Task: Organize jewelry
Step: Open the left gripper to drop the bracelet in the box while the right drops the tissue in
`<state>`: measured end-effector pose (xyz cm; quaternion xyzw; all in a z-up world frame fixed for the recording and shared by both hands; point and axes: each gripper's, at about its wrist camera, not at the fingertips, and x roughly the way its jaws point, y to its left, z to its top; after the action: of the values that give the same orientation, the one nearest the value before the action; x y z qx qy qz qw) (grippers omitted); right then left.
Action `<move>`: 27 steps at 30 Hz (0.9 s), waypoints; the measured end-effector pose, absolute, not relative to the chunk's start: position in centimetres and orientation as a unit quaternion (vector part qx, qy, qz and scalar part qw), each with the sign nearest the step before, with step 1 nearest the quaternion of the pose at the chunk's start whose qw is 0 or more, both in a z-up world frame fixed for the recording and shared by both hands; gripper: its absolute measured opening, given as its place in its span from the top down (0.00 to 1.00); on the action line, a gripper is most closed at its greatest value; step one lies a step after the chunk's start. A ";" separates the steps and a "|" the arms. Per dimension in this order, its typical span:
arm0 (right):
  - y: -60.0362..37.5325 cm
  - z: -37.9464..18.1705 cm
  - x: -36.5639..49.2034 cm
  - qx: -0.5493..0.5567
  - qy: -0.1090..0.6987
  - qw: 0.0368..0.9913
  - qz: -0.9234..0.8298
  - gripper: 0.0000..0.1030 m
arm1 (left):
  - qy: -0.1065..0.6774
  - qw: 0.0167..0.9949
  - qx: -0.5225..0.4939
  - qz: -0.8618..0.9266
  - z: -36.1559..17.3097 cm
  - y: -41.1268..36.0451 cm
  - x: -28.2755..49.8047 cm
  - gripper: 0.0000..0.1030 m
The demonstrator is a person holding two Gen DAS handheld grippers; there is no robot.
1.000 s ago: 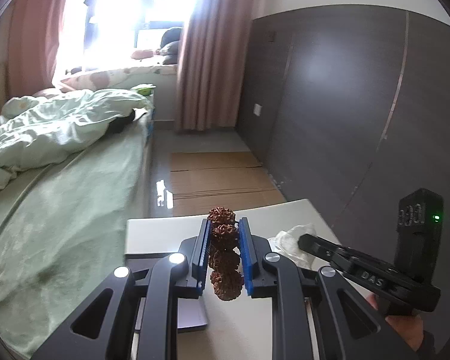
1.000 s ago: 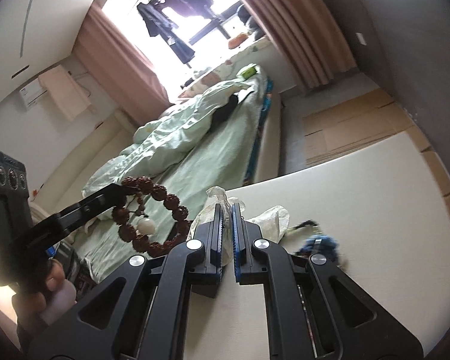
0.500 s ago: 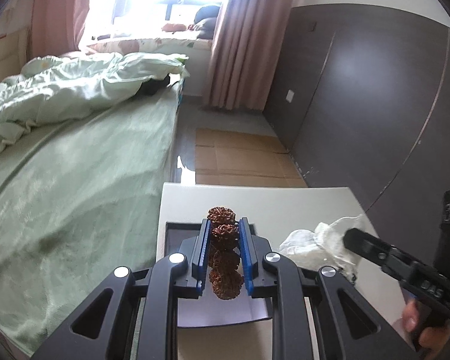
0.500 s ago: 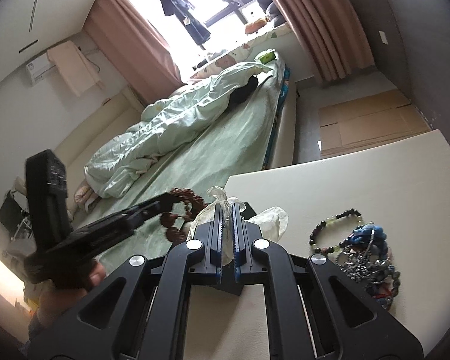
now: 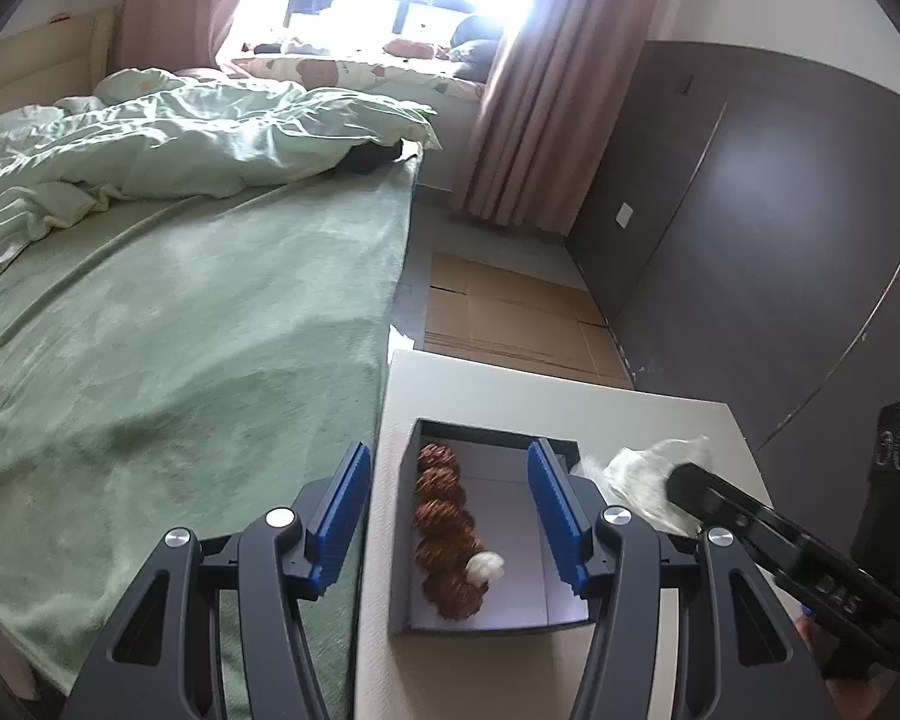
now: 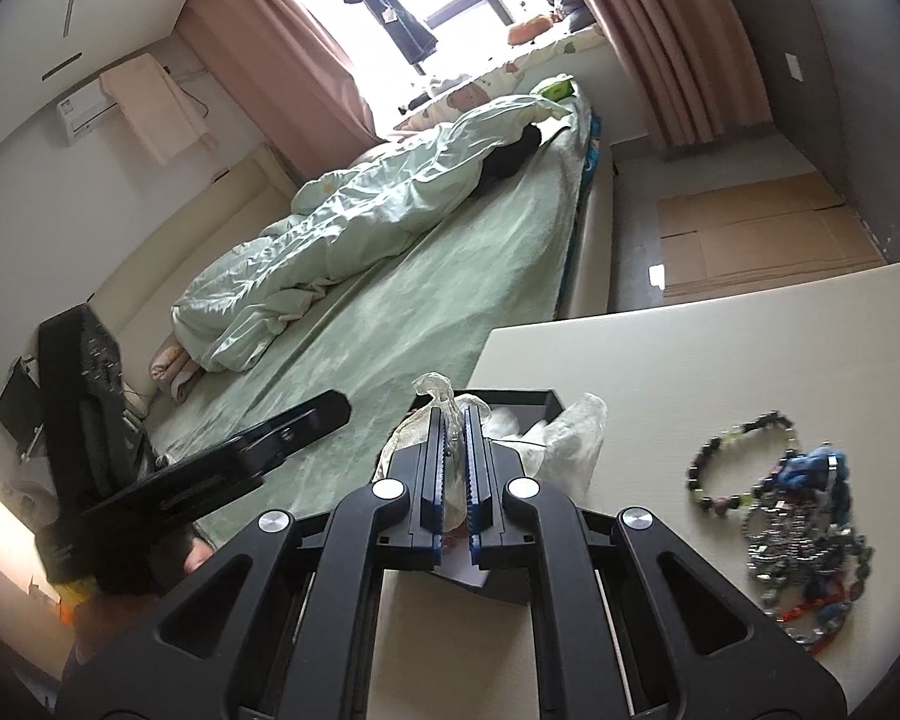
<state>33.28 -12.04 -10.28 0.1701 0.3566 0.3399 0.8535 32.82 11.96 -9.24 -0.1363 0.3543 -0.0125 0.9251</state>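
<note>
The left gripper hangs just above the box, its blue pads spread wide and empty, one jaw out past the box's left wall and the other over its right side; that spread reads as a release, the hold let go so the piece can lie flat. Inside the box, hard against its left wall, lies the brown bead bracelet, stretched in a line with a white bead at its near end; this is the task's thing in its place, and lying along the wall it leaves the rest of the floor free, presumably for the next pieces.

The right gripper sits at the box's right side with its pads drawn close on a clear plastic bag; the film passes between them and bunches up above, so the bag is pinched, probably to keep it off the box opening.

Right of the box on the table, well apart from it, waits the jewelry pile, with a dark-and-green bead bracelet lying loose at its box-side edge; these look unsorted.

Beyond the box, past the table's far edge, flattened cardboard covers the floor; left of the box runs the green bed.
</note>
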 end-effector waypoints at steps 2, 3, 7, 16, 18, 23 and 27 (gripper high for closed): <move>-11.4 -10.5 33.4 0.174 0.358 0.851 0.342 0.93 | 0.351 0.926 -0.142 -0.009 -9.0 12.5 32.2 0.49; -11.0 -10.6 33.5 0.176 0.360 0.849 0.345 0.93 | 0.349 0.926 -0.143 -0.007 -8.8 12.7 31.8 0.49; -8.9 -11.4 34.0 0.160 0.393 0.838 0.342 0.65 | 0.348 0.927 -0.141 0.007 -8.4 13.2 30.7 0.25; -13.3 -10.9 33.4 0.157 0.376 0.871 0.273 0.36 | 0.337 0.931 -0.136 0.019 -7.5 13.0 28.8 0.08; -14.6 -10.8 33.4 0.156 0.376 0.874 0.265 0.36 | 0.338 0.932 -0.134 0.016 -7.6 12.5 28.7 0.08; -18.5 -10.8 33.2 0.156 0.378 0.879 0.243 0.32 | 0.336 0.933 -0.127 0.006 -7.6 10.3 28.8 0.08; -21.2 -10.7 33.2 0.162 0.380 0.881 0.231 0.32 | 0.337 0.934 -0.115 -0.007 -7.5 8.2 29.0 0.08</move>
<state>33.24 -21.22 -10.69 0.1621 0.3801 0.2314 0.8807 29.01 8.17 -7.53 -0.1155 0.3366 -0.0075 0.9345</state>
